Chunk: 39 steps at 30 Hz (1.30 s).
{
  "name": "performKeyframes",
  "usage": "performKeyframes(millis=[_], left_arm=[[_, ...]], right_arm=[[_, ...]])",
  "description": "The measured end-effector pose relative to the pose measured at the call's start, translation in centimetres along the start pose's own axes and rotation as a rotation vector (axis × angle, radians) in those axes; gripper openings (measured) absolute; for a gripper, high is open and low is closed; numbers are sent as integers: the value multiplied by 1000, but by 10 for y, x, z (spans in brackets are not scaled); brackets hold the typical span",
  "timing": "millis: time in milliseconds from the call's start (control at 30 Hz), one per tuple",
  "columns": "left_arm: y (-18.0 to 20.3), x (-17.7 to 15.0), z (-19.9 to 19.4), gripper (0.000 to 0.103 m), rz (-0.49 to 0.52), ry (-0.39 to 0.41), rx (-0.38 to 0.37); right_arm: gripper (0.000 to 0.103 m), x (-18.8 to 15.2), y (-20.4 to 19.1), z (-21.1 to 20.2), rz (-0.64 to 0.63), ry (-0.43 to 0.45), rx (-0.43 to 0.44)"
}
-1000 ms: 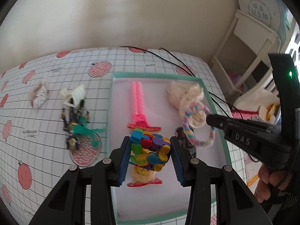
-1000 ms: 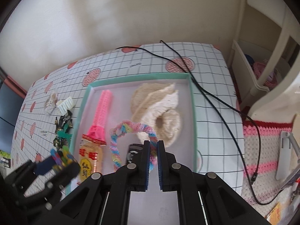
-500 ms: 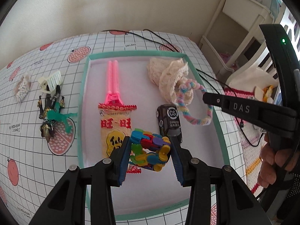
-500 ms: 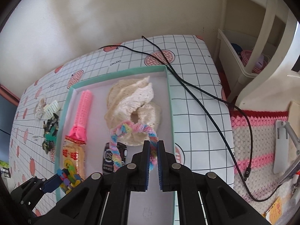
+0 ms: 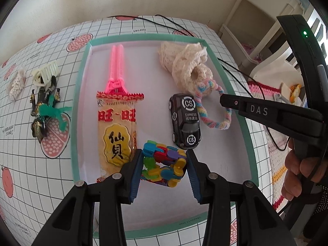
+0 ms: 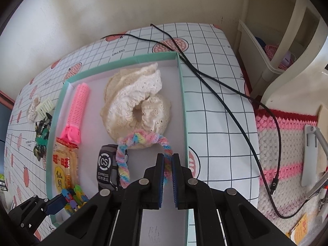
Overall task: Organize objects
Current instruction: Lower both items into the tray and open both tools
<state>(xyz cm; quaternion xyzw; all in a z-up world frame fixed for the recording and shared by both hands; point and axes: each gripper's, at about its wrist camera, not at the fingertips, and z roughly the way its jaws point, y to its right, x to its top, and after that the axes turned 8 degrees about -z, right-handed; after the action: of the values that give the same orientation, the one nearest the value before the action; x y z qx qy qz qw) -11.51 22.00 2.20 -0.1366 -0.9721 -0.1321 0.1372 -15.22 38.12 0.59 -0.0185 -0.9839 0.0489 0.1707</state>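
My left gripper (image 5: pixel 164 164) is shut on a multicolour plastic link toy (image 5: pixel 163 163) and holds it just above the near part of the green-rimmed white tray (image 5: pixel 79 94). My right gripper (image 6: pixel 168 165) is shut on the pastel rainbow braided loop (image 6: pixel 123 164), which rests on the tray near its right rim (image 6: pixel 184 110); it also shows in the left wrist view (image 5: pixel 213 121). In the tray lie a pink hair roller (image 5: pixel 115 69), a snack packet (image 5: pixel 116 127), a black toy car (image 5: pixel 185 121) and a cream crochet piece (image 5: pixel 188 67).
Left of the tray on the strawberry-print cloth lie a cream hair claw (image 5: pixel 46 74), a white beaded clip (image 5: pixel 16 84) and dark wrapped candies with green ribbon (image 5: pixel 44 110). A black cable (image 6: pixel 235 94) runs across the table's right side. White furniture (image 6: pixel 287 47) stands at the right.
Both grippers pulled back toward the tray's near edge. The link toy moved off the snack packet toward the near middle of the tray. The right gripper still holds the braided loop.
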Motion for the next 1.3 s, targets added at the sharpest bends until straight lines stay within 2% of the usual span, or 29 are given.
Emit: performKeyframes(millis=[800, 1067, 1300], left_arm=[[-3, -1, 1, 44, -9, -30, -2], [-5, 3, -2, 52, -13, -31, -2], [-5, 9, -9, 53, -23, -25, -15]], right_arm=[[10, 0, -4, 5, -35, -30, -19], [21, 2, -5, 1, -33, -18, -17], [21, 4, -5, -12, -37, 11, -19]])
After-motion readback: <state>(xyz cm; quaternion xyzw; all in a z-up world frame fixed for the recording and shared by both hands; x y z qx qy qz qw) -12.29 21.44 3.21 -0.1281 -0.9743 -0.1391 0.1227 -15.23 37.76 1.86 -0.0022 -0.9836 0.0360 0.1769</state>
